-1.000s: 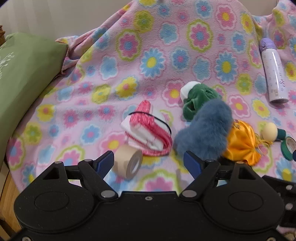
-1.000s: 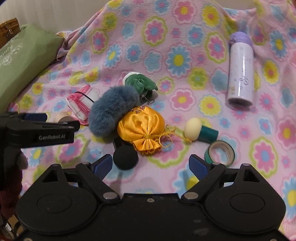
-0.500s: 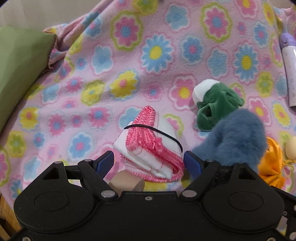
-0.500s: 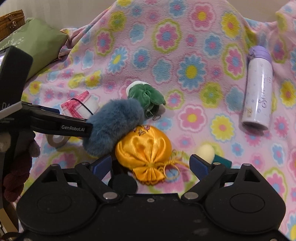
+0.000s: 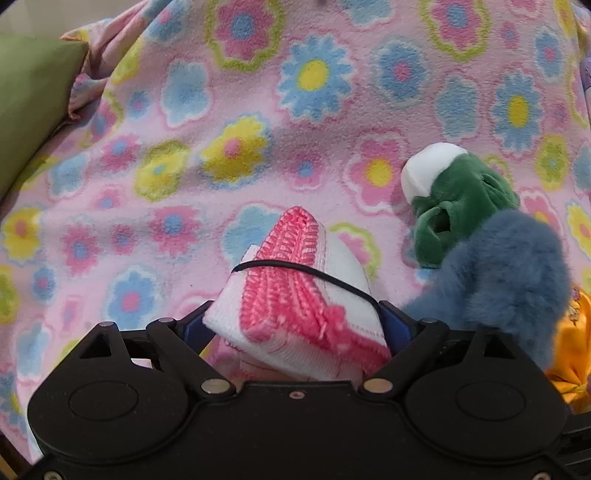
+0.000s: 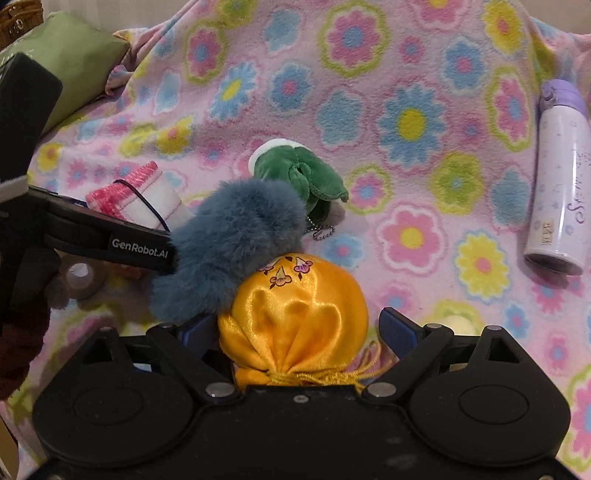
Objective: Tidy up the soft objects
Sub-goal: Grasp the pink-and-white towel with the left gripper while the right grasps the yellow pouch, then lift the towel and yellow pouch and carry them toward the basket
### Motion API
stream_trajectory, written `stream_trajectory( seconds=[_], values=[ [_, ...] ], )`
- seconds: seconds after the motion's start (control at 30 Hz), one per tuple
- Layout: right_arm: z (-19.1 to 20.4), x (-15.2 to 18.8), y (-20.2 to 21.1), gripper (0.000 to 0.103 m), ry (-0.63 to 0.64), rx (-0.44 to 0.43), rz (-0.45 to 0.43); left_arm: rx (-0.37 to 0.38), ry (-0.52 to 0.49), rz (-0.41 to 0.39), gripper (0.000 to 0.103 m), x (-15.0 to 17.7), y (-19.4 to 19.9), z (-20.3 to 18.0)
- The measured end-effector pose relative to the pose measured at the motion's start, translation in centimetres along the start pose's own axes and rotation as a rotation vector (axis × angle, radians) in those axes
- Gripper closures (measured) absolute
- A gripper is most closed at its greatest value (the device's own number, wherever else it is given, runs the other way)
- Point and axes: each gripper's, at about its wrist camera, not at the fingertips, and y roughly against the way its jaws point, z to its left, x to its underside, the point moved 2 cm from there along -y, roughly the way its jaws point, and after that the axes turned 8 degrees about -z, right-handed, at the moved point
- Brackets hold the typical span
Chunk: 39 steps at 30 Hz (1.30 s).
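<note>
A folded pink and white cloth bundle [image 5: 295, 306] with a black band round it lies on the flowered blanket [image 5: 314, 110]. It sits between the fingers of my left gripper [image 5: 295, 323], whose jaws are opening and do not press it. A yellow satin pouch [image 6: 295, 317] lies between the fingers of my right gripper [image 6: 297, 326], which is open, with a gap on the pouch's right side. A blue furry plush [image 6: 229, 243] leans on the pouch. Behind it lies a green and white plush [image 6: 295, 173]. One of the left gripper's fingers [image 6: 140, 249] reaches in beside the blue plush.
A purple-capped white bottle [image 6: 557, 177] lies at the right. A beige tape roll [image 6: 79, 277] sits under the left gripper, and a cream ball [image 6: 458, 325] lies just right of my right finger. A green cushion [image 6: 74, 55] and a wicker basket [image 6: 18, 18] are at the far left.
Both grippers moved forward and down. The cloth bundle now lies between the left fingers, which stand wider, and the yellow pouch lies between the right fingers.
</note>
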Motion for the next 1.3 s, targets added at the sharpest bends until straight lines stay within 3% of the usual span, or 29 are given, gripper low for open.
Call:
stream_trajectory(
  seconds=[0.17, 0.2, 0.27, 0.33, 0.6, 0.97, 1.3],
  values=[
    [0.3, 0.5, -0.6, 0.015, 0.014, 0.008, -0.018, 0.021, 0.021, 0.009, 0.017, 0.1, -0.6, 0.4],
    [0.3, 0.5, -0.6, 0.019, 0.014, 0.001, -0.021, 0.031, 0.022, 0.008, 0.020, 0.1, -0.7, 0.4],
    [0.2, 0.4, -0.4, 0.029, 0.012, -0.006, -0.025, 0.074, 0.035, 0.003, 0.037, 0.1, -0.6, 0.5],
    [-0.1, 0.2, 0.1, 0.032, -0.004, -0.005, -0.028, 0.073, 0.029, -0.006, 0.039, 0.1, -0.5, 0.4],
    [-2.8, -0.4, 3.1, 0.032, -0.095, 0.059, -0.093, 0.062, 0.041, -0.057, 0.039, 0.0, 1.5, 0.2],
    [-4.6, -0.8, 9.0, 0.032, -0.158, 0.113, -0.196, 0.057, 0.060, -0.159, 0.039, -2.1, 8.6, -0.4],
    [-3.7, 1.3, 14.3, 0.032, -0.188, 0.099, -0.216, 0.093, 0.059, -0.195, 0.039, 0.8, 14.9, -0.9]
  ],
)
